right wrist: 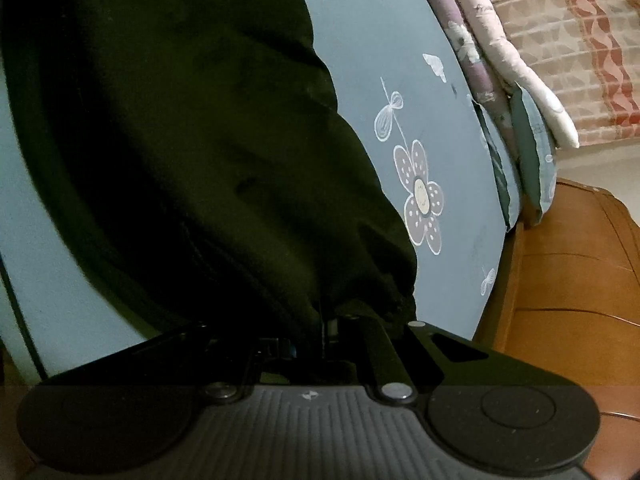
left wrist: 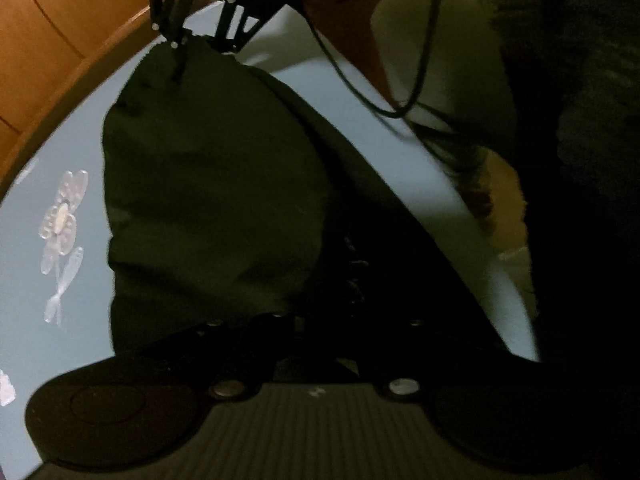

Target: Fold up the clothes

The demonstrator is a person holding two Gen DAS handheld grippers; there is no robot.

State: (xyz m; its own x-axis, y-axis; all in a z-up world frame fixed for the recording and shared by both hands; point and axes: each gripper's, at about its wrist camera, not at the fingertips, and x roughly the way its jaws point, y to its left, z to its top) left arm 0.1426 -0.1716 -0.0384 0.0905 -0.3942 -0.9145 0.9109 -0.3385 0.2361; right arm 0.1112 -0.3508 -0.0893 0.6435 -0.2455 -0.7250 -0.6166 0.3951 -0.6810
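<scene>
Blue flower-printed bedsheet (right wrist: 400,60) lies under your dark green garment (left wrist: 208,184), spread across it. Your right gripper (right wrist: 328,326) pinches one garment edge; your left gripper (left wrist: 352,276) is clenched on another, fingers lost in shadow.

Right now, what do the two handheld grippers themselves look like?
Both are black. Each camera sees a ribbed grey plate flanked by round black discs and two silver bolts. The right gripper shows black linkage bars with silver rivets; a dark cable hangs near it. The left gripper is mostly lost in shadow.
</scene>
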